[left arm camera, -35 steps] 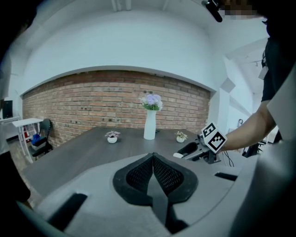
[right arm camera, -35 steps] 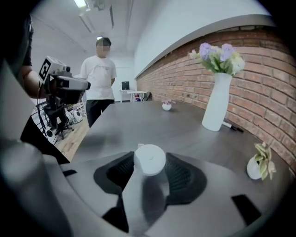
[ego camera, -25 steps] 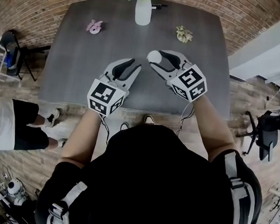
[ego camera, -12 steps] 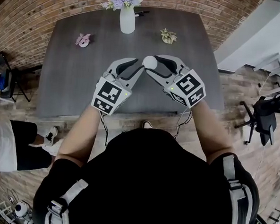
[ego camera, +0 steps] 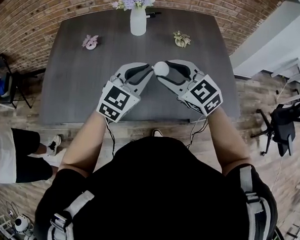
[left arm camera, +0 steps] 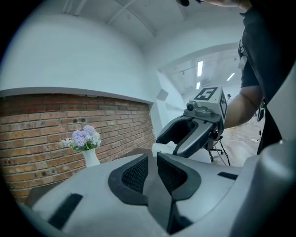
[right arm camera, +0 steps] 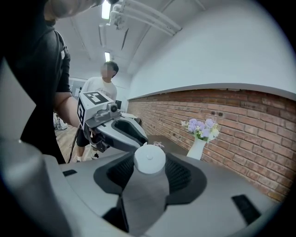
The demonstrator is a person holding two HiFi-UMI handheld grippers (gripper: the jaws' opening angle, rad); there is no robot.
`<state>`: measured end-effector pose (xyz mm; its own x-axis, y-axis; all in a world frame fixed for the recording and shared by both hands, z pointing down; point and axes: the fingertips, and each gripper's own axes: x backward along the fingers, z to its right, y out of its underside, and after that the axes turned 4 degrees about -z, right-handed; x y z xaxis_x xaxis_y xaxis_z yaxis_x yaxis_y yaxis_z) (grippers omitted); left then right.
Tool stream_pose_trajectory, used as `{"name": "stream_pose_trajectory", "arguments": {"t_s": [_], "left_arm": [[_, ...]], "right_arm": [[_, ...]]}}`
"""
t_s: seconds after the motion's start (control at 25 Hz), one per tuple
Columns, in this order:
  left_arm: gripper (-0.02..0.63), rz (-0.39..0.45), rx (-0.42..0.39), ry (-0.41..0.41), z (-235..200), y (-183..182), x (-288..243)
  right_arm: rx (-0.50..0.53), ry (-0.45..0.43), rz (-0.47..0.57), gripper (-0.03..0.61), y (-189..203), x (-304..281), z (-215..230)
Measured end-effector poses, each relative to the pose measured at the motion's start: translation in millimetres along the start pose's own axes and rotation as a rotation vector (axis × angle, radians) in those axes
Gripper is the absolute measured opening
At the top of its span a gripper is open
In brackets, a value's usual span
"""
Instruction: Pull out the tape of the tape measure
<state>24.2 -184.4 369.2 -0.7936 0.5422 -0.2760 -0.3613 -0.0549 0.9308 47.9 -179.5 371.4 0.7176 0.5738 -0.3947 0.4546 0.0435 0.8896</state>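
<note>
Right gripper (ego camera: pixel 164 72): jaws wide, clamped on the round white tape measure (right arm camera: pixel 149 159), pads pressed to both sides of the case.
Left gripper (left arm camera: pixel 152 161): jaws narrow, a slim gap between the pads, nothing pinched in it; tips just beside the case and facing the right gripper.
Tape measure: between the two tools, over the near part of the dark table (ego camera: pixel 86 93), apparently off its surface.
Tape: none drawn out yet; pull tab not made out for certain.
Vase of flowers (ego camera: pixel 138 21): at the table's far edge, well apart.
Risks, as judged:
- left tips closing short of the tab and catching only the case rim, owing to a small, poorly seen target;
- smooth round case twisting or sliding out of the right pads, owing to an off-line tug;
- tab slipping free and tape snapping back, owing to a weak pinch.
</note>
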Motion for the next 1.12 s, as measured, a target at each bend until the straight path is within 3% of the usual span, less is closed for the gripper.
{"name": "stream_pose_trajectory", "arguments": {"t_s": [0.24, 0.72, 0.92, 1.12], "left_arm": [[0.060, 0.017, -0.009, 0.056, 4.7, -1.4, 5.4], [0.061, -0.003, -0.091, 0.272, 27.9, 0.8, 21.6], [0.017, -0.008, -0.121, 0.277, 31.0, -1.3, 22.9], [0.012, 0.000, -0.091, 0.216, 24.3, 0.3, 20.4]], "right_arm": [[0.040, -0.058, 0.022, 0.210, -3.2, 2.5, -5.0], [0.185, -0.251, 0.008, 0.210, -6.0, 8.1, -29.9], [0.179, -0.261, 0.018, 0.210, -8.9, 6.9, -28.3], [0.137, -0.210, 0.034, 0.210, -8.7, 3.7, -20.9]]}}
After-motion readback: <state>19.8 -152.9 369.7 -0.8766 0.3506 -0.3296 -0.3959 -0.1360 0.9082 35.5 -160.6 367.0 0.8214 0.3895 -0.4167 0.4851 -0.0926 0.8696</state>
